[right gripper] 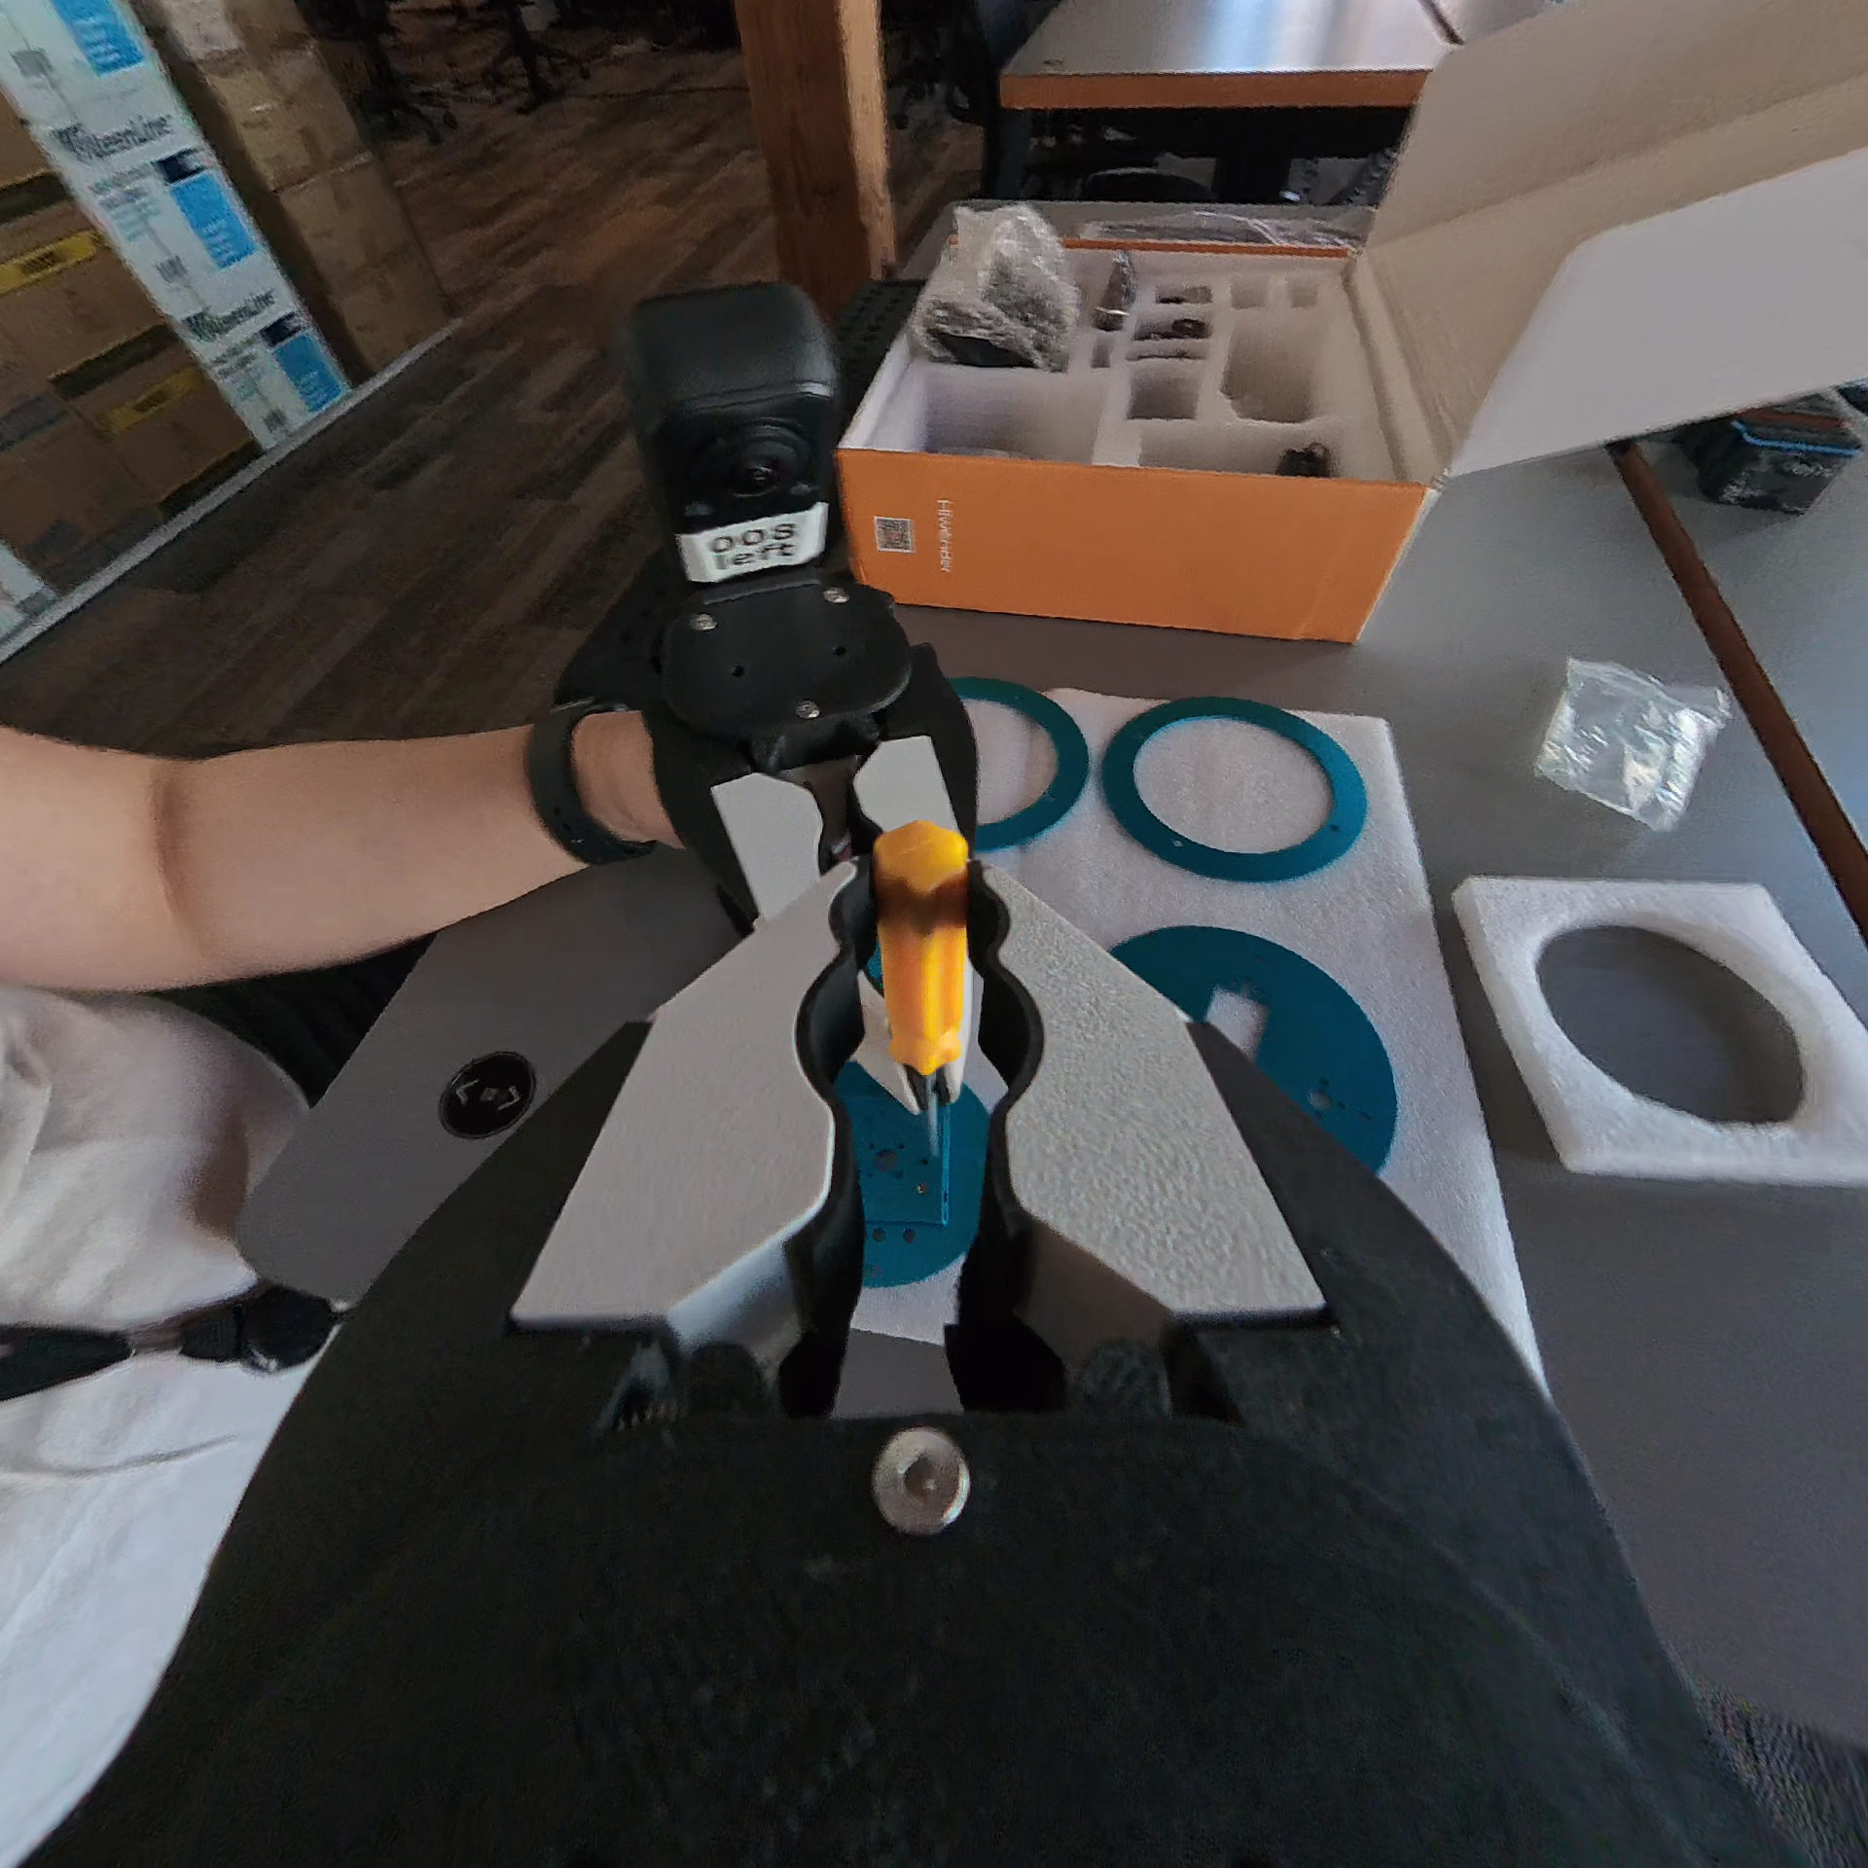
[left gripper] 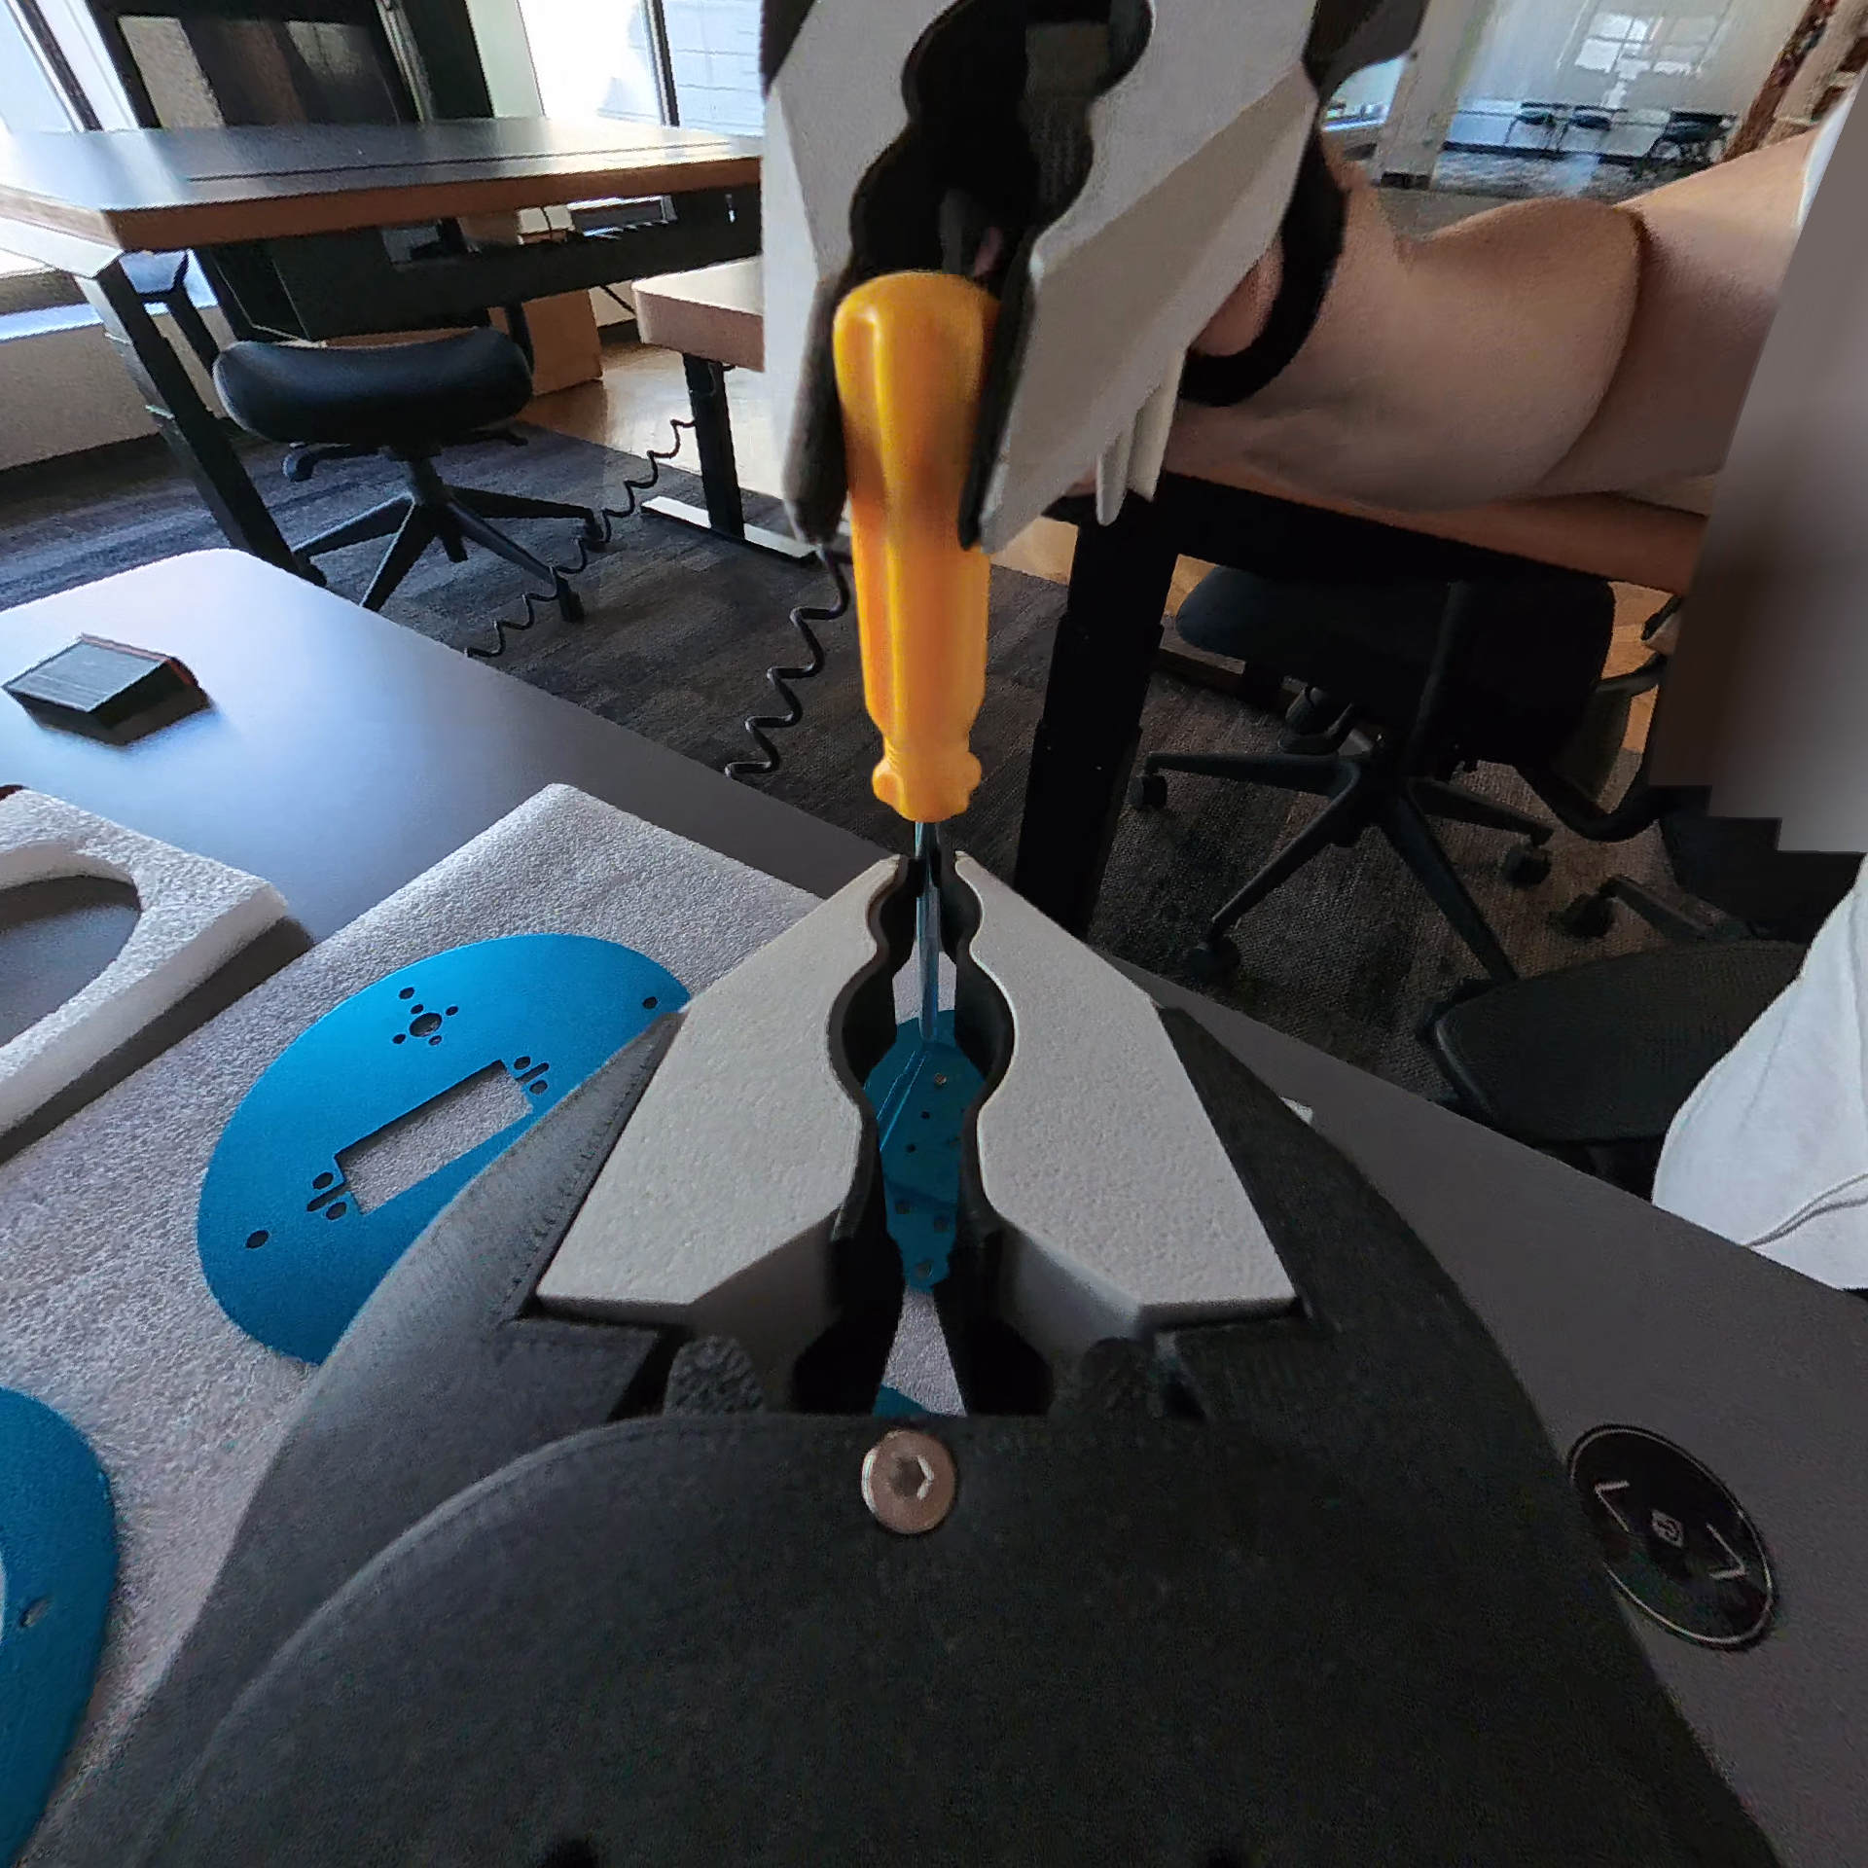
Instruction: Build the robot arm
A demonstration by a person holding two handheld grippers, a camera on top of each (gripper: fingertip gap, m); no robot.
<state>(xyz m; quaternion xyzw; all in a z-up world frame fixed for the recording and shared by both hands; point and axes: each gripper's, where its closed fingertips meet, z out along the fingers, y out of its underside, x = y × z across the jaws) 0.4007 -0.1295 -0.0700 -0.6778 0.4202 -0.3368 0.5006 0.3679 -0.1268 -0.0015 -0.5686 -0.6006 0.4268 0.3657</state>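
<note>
My right gripper (right gripper: 915, 869) is shut on the orange handle of a screwdriver (right gripper: 922, 970), which points down. In the left wrist view the right gripper (left gripper: 895, 526) comes in from above, gripping the screwdriver (left gripper: 915, 566). The thin shaft passes between the tips of my left gripper (left gripper: 928, 864). The left gripper is shut on a small blue perforated bracket (left gripper: 920, 1142) standing on white foam. The screwdriver tip meets the bracket (right gripper: 910, 1162). The left gripper's camera block (right gripper: 738, 435) faces the right one.
A blue round plate (left gripper: 435, 1122) and blue rings (right gripper: 1233, 788) lie on the foam sheet (right gripper: 1344, 910). A foam frame with an oval hole (right gripper: 1668, 1031), a plastic bag (right gripper: 1627, 738) and an open orange box (right gripper: 1112, 546) are nearby. The table edge (left gripper: 708, 768) runs close behind, with office chairs beyond.
</note>
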